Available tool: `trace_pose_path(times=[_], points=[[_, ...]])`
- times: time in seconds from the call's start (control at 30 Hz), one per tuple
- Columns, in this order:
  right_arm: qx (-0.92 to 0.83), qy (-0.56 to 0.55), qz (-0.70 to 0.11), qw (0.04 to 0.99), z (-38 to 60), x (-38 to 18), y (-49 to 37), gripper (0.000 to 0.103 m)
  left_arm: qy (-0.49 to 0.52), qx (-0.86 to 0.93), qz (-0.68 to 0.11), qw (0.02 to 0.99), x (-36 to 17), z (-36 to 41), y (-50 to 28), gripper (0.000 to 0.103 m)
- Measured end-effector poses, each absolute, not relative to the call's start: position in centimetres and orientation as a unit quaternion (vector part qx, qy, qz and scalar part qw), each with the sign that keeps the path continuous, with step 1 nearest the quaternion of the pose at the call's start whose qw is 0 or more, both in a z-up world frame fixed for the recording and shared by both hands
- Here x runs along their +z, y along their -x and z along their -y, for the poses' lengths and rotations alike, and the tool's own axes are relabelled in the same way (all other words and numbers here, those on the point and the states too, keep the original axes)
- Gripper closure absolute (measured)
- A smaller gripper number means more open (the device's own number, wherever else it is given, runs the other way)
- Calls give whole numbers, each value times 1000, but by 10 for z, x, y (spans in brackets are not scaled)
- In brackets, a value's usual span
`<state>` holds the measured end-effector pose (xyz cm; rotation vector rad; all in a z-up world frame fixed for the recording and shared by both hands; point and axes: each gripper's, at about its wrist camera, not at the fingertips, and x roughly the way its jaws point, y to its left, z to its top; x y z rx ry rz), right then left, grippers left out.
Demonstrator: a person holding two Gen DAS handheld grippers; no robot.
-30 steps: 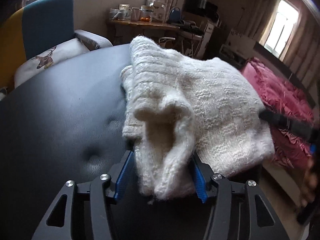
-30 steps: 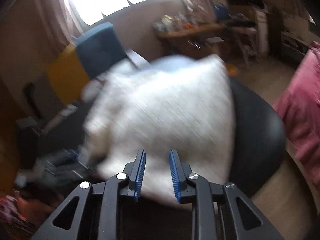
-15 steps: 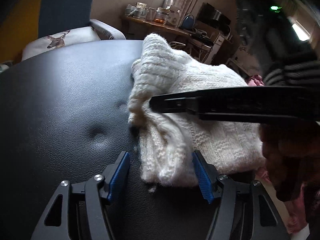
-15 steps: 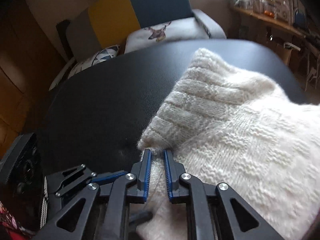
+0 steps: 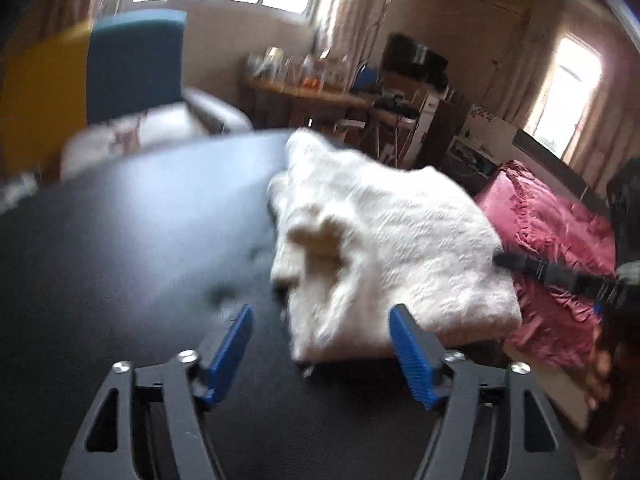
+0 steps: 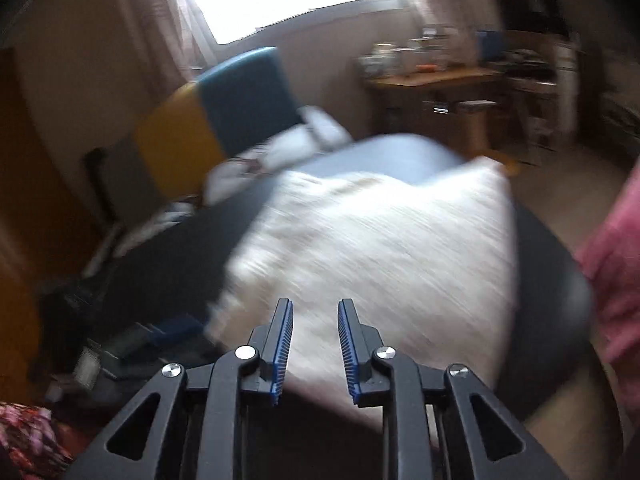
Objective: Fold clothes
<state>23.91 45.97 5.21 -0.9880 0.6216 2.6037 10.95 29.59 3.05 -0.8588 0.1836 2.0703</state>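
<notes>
Sweater (image 5: 400, 248) folded on table (image 5: 132, 248): soft, bulky; I'd pinch thick near edge. Left gripper (image 5: 322, 340) jaws wide, empty; right gripper (image 6: 315, 344) jaws slightly parted, empty.

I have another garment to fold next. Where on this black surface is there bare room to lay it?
The left half of the black padded surface is bare, bordered by the white knit sweater and the blue-and-yellow chair behind. The right side is crowded: the sweater reaches that edge, beside the pink bedding.

No text, label, brand, number or sign can be read in either wrist view; both views are motion-blurred.
</notes>
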Motion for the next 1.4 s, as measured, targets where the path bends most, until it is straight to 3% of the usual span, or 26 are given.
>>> trace_pose_path(times=[0.2, 0.4, 0.53, 0.67, 1.1, 1.4], points=[[875, 385, -200, 213, -461, 8, -256, 83, 371, 826, -171, 387, 4, -324, -96, 22], [877, 370, -205, 229, -455, 7, -268, 83, 385, 818, -144, 403, 12, -300, -103, 22], [878, 342, -257, 215, -448, 31, -290, 78, 383, 815, -117, 419, 34, -283, -116, 21], [883, 330, -261, 210, -423, 51, -304, 76, 375, 823, -104, 414, 56, -270, -130, 0], [862, 358, -243, 264, -371, 61, -304, 76, 406, 824, -187, 349, 68, -260, -171, 0], [865, 316, -216, 324, -358, 80, -318, 75, 381, 831, -166, 369, 81, -245, -183, 0]])
